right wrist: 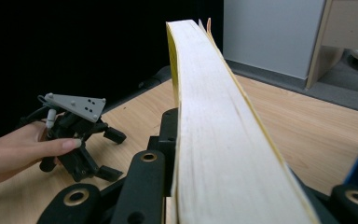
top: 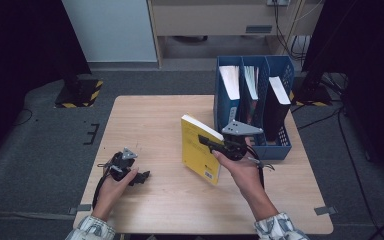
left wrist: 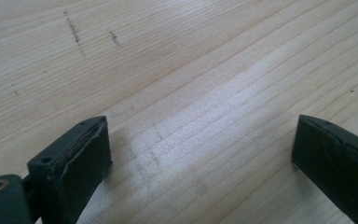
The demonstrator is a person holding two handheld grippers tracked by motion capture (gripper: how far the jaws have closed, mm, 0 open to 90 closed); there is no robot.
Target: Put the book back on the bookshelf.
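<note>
the right gripper is clamped on a yellow book — its black jaws press the two covers, and the right gripper view looks straight along the book's pale page edge, which rises between the jaws and curves slightly toward the top. in the high view the book is held off the table, tilted, with one lower corner low over the wood, its yellow cover facing the person's left and the white page block turned up. it sits just beside the blue file organizer and in front of its left compartment.

the left gripper rests low on the wooden table near the person's edge, well apart from the book. its jaws stand wide apart with nothing between them — the left gripper view shows bare wood grain in the gap. the left hand wraps the body of that gripper, and the right gripper view catches it off to the side with fingers laid across it.

the organizer stands at the far right of the table with three compartments, each holding upright books or folders; a dark one leans in the right compartment.
</note>
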